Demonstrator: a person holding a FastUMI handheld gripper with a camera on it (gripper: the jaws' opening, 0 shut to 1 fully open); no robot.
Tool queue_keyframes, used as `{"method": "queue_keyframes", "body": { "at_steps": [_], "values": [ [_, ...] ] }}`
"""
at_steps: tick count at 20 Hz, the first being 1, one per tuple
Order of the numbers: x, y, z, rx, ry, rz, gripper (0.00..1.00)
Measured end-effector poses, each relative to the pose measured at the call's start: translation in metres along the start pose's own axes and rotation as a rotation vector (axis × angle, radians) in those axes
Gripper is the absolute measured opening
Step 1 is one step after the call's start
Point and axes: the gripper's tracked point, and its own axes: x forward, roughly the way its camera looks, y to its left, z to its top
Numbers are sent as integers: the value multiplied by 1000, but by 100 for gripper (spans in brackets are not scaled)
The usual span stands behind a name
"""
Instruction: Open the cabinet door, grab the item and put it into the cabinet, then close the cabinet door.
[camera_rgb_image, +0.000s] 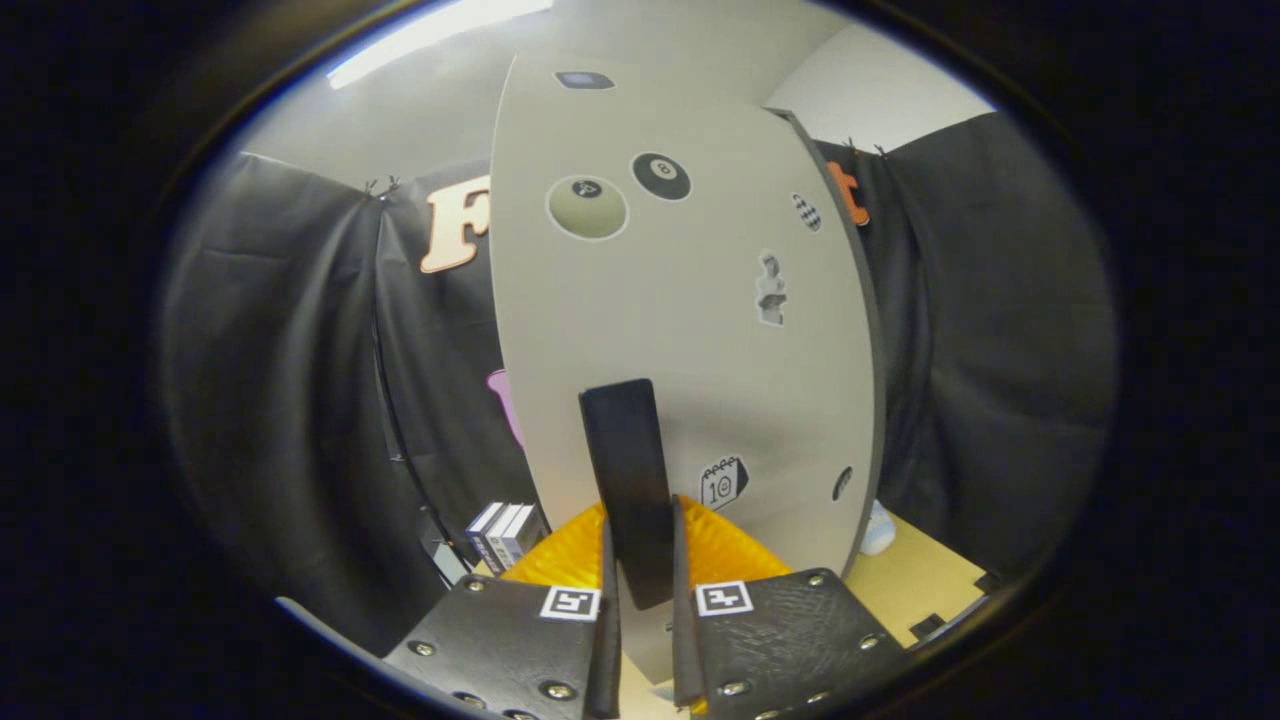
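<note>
The tongs (640, 560) pinch the dark handle (628, 480) of the stickered door (680, 330), so a door step is in hand, opening or closing unclear; a small box (503, 532) stands on the bench (905, 585) beside the door.

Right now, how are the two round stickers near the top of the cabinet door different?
The eight-ball sticker is black; the pale ball sticker beside it is greenish-grey with a dark spot. The eight-ball sticker is smaller and sits higher. Both are stuck on the cabinet door, whose black handle the gripper clamps.
</note>
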Motion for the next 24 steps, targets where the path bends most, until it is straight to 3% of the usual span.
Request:
{"method": "queue_keyframes", "body": {
  "at_steps": [10, 24],
  "values": [
    [-48, -52, 8, 41, 11, -72, 20],
    [-108, -199, 31, 0, -4, -294, 20]
  ]
}}
